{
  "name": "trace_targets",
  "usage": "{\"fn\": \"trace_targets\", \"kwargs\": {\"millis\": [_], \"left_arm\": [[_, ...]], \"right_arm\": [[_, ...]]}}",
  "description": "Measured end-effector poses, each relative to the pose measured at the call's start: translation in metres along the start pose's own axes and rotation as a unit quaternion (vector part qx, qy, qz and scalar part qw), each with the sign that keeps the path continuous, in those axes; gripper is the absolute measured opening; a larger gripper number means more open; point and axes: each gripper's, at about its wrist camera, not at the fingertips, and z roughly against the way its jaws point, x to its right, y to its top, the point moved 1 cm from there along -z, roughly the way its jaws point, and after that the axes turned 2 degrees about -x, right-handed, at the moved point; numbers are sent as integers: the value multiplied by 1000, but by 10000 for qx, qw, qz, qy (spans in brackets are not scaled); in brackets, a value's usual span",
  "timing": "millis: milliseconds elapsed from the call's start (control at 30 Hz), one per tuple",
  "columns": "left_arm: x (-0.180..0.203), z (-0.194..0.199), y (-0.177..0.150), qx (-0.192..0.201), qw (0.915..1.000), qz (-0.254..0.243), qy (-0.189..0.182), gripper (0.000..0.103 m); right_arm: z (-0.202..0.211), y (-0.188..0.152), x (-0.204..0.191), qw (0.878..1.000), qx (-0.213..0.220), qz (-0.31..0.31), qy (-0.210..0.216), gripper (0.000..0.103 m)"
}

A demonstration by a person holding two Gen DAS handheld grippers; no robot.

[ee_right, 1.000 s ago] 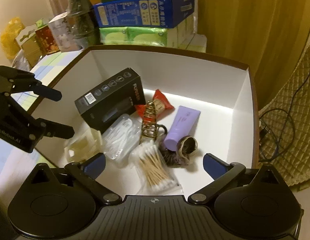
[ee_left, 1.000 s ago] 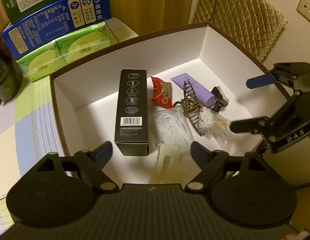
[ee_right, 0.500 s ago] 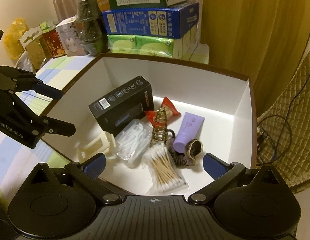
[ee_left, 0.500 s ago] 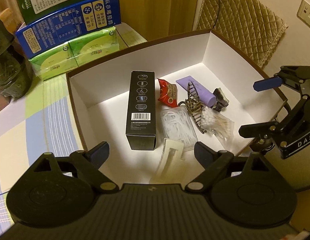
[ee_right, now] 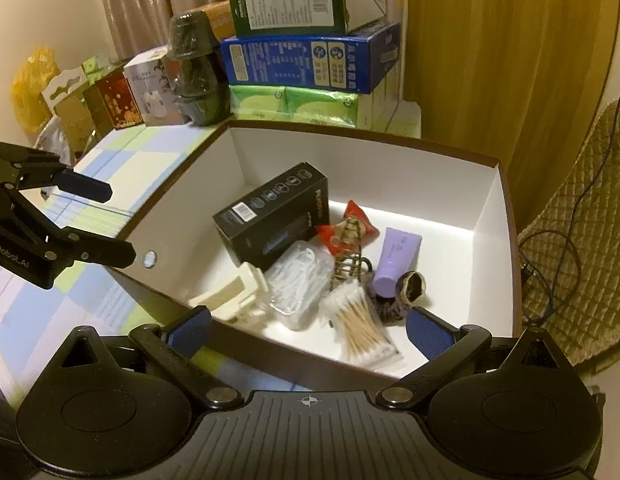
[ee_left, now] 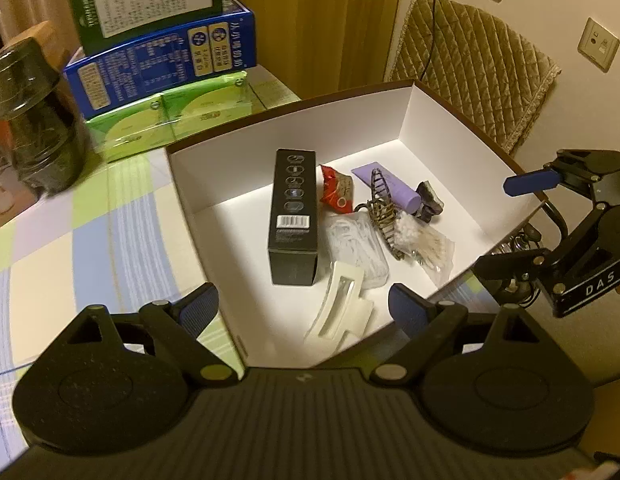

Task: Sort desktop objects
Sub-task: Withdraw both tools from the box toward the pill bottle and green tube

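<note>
Home room, curtains, quilted chair, checked tablecloth, stacked tissue packs

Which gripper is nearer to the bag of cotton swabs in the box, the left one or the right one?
Right, probably. The right gripper hangs open just over the box's near rim, with the bag of cotton swabs right between its fingers. The left gripper is open above the white clip, farther from it.

White-walled box holds black carton, purple tube, cotton swabs, perhaps floss picks

"DAS" on right tool; "Robot.AI" on left tool
</note>
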Motion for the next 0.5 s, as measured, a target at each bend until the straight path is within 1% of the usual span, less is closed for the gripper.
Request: {"fn": "trace_targets", "kwargs": {"millis": [200,500], "left_arm": [[-13,20,-21,56,9999,125,56,90],[-42,44,-56,10,9993,353,143,90]], "right_arm": [[12,-6,-26,9999,137,-77,66,101],[13,-11,-71,9996,148,-114,206,101]]}}
